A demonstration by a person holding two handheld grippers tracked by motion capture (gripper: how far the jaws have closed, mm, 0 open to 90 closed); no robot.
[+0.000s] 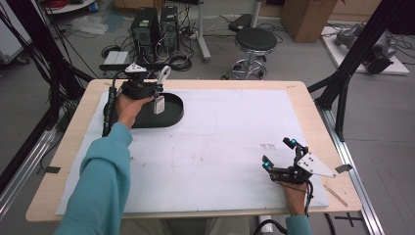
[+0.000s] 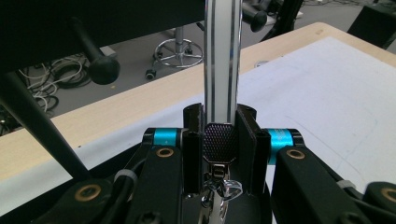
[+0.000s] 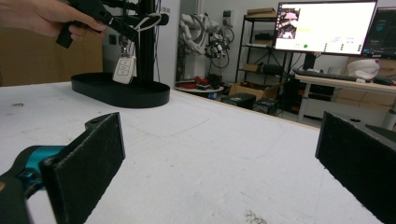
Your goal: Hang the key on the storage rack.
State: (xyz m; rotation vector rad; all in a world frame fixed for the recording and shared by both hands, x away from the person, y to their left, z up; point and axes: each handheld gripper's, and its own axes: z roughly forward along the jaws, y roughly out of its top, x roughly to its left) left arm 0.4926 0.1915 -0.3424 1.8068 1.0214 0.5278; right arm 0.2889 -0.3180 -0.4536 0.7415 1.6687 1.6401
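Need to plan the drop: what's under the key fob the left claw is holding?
The key fob dangles from the left claw over the black oval tray. The visible tray floor looks bare; the hand covers its left part.

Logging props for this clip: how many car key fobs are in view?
1. The white key fob hangs from a strap pinched in the left gripper, above the black oval tray at the table's far left. None seen elsewhere; the tray's inside is partly hidden.
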